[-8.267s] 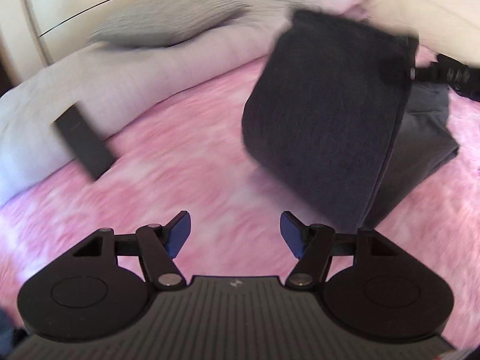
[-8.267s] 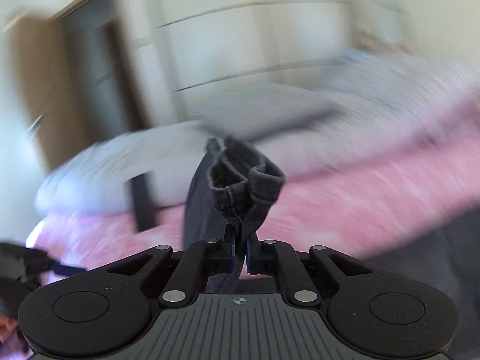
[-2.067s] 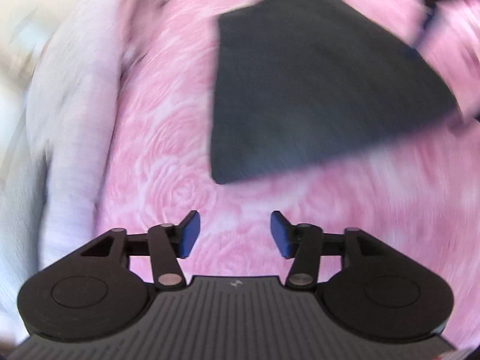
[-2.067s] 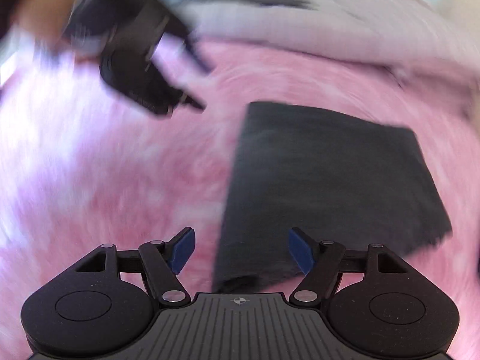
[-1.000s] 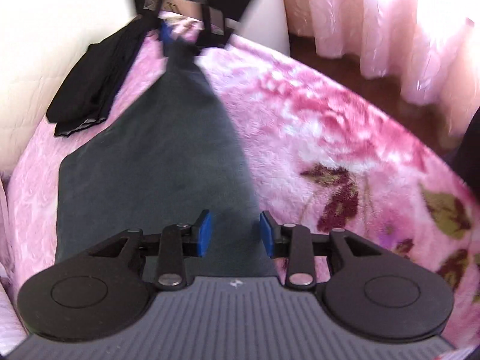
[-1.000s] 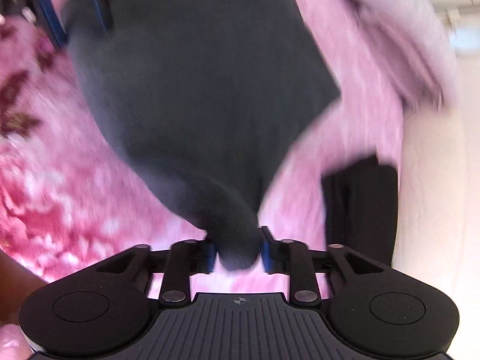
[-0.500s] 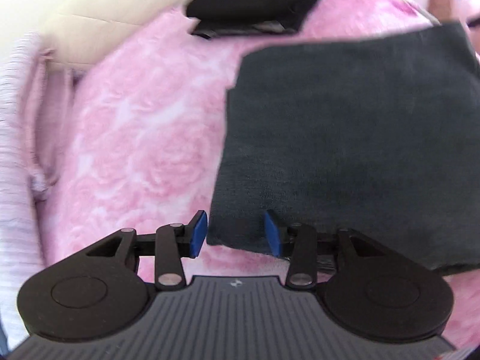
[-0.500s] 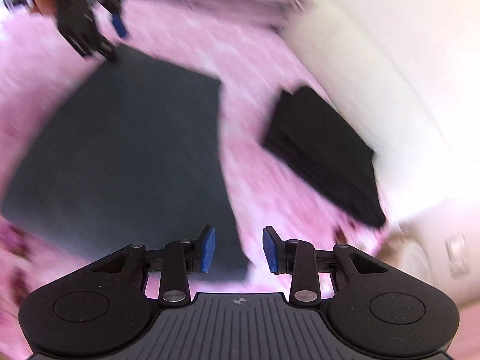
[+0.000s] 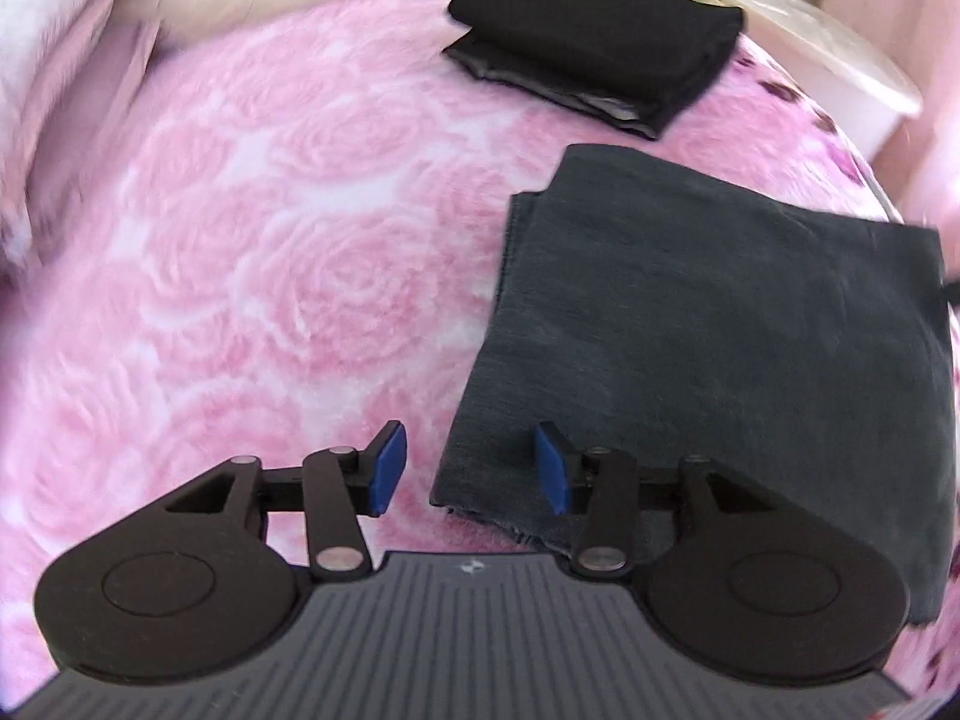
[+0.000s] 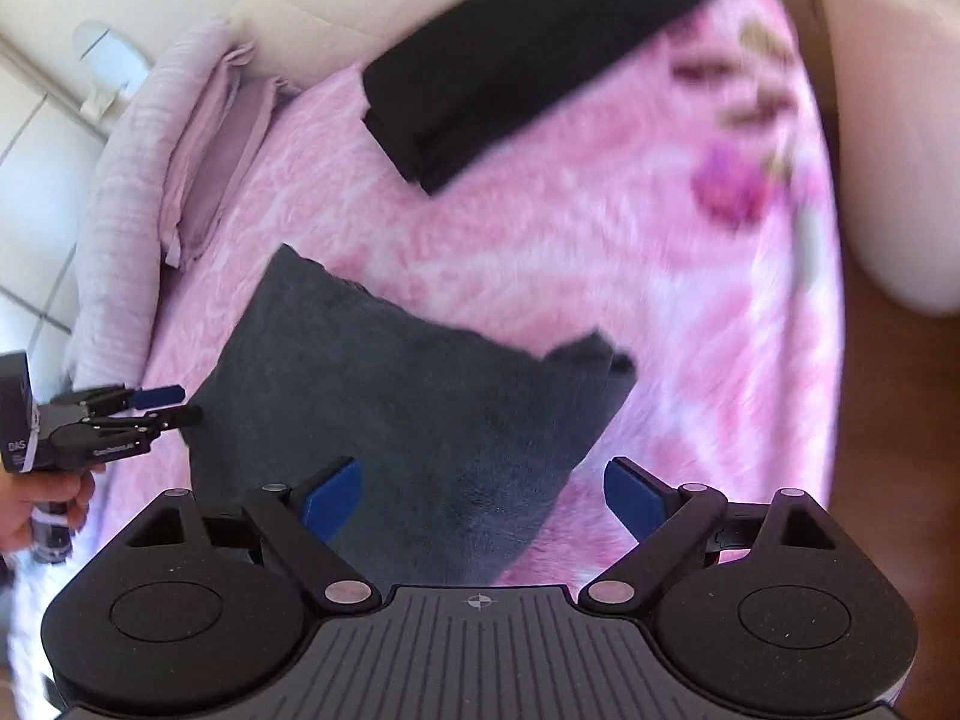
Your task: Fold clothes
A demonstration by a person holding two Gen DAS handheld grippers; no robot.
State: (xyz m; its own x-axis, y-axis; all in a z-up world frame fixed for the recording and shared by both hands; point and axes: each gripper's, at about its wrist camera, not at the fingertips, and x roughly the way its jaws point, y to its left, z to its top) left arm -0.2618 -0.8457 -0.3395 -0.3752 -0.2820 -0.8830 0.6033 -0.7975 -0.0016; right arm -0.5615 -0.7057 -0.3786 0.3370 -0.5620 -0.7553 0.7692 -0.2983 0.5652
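The dark grey knitted garment [image 9: 720, 324], lying folded flat near the pink rose-patterned blanket's [image 9: 288, 276] edge, appears soft, light and limp, best pinched at its corners; left gripper [image 9: 470, 468] and right gripper [image 10: 480, 495] both spread, empty.

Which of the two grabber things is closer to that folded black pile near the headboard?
Hard to call; neither is near. The left gripper and the right gripper both hover open at the dark grey garment, with the black pile well beyond it.
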